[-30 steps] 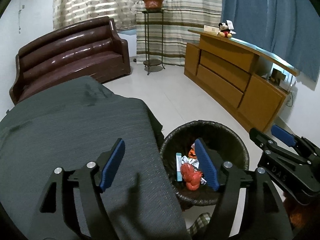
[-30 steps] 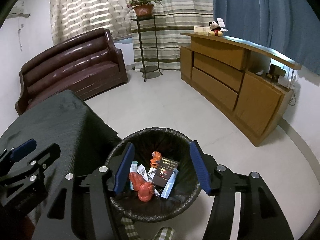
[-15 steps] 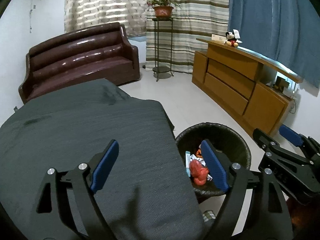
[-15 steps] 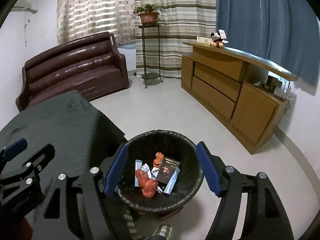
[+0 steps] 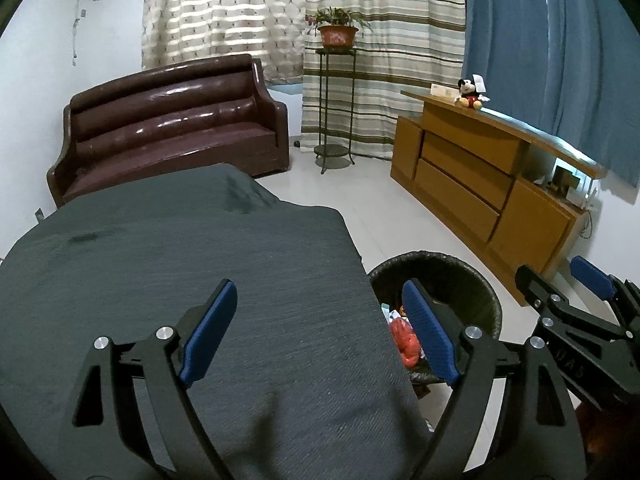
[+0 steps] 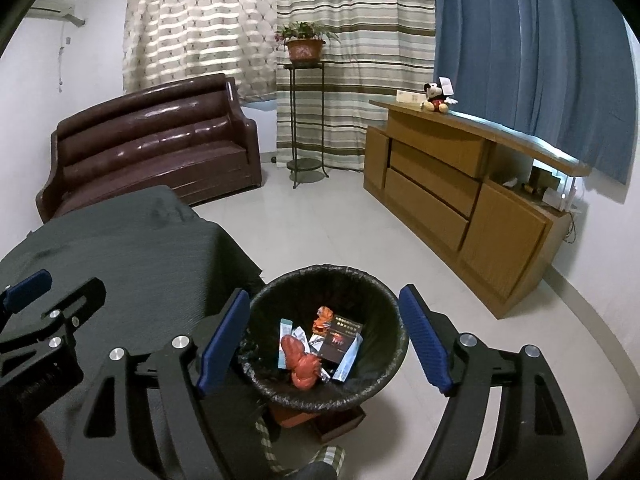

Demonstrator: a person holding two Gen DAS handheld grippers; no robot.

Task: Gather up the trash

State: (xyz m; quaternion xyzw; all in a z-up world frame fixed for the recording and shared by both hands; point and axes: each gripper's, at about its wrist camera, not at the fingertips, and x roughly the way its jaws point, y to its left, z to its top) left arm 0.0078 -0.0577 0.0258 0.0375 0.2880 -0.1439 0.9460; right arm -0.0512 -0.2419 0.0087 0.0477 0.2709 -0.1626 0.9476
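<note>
Far left: brown sofa (image 5: 168, 128) against the white wall, patterned curtain behind it.

Table under a dark grey cloth (image 5: 180, 280) fills the left foreground in both views. Its top is bare cloth in what shows.

Left gripper (image 5: 318, 328) hangs over the cloth near the table's right edge. Jaws spread wide, nothing between the blue pads. Its right finger overlaps the bin in the left wrist view.

Bin (image 6: 376, 284): round, black liner, on the white floor just right of the table's corner. Trash lies inside:
- red crumpled wrapper (image 6: 302, 364), lower left
- small orange wrapper (image 6: 324, 316), toward the back
- dark box (image 6: 340, 340) with printed text, right of centre
- pale blue strip (image 6: 285, 334) at left, another at right beside the box
- silver scraps between them

In the left wrist view only the red wrapper (image 5: 406, 340) and a few scraps show past the bin's rim (image 5: 436, 258).

Right gripper (image 6: 324, 340) is above the bin, pointing down into it. Jaws are opening, already wide; no item between the pads, trash well below them.

Behind, centre: metal stand with a potted plant (image 6: 304, 44) before striped curtains.

Right: wooden cabinet (image 6: 460, 200) along the wall, plush toy (image 6: 436, 98) on its top, blue curtain behind.

Bottom edge, right wrist view: checked fabric and a brown box under the bin; cannot tell more.
</note>
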